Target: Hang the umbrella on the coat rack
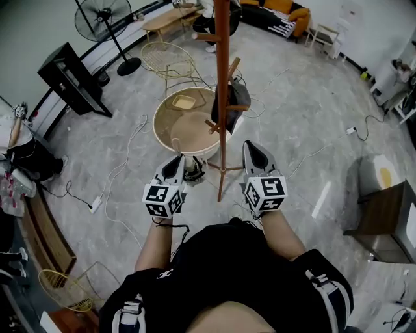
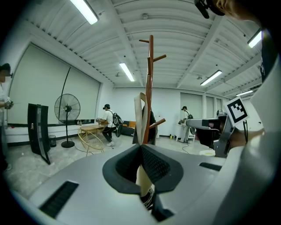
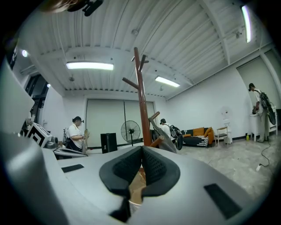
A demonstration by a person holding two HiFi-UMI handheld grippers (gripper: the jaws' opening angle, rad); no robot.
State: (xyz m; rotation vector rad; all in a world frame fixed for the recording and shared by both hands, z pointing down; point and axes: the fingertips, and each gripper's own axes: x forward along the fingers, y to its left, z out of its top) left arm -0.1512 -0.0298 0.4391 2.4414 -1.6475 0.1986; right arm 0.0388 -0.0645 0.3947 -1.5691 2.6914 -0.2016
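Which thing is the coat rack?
Find the grey floor in the middle of the room. The coat rack is the tall reddish-brown wooden pole standing there, right beside the round beige tub. Unlike the black fan, it has short pegs sticking out, not a round cage on top.

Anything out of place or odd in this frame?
Nothing looks spilled or broken. The coat rack stands upright, with a dark item already hanging from its pegs. The only untidy thing is the loose white cables and a power strip, which trail across the floor to the left of the rack's base.
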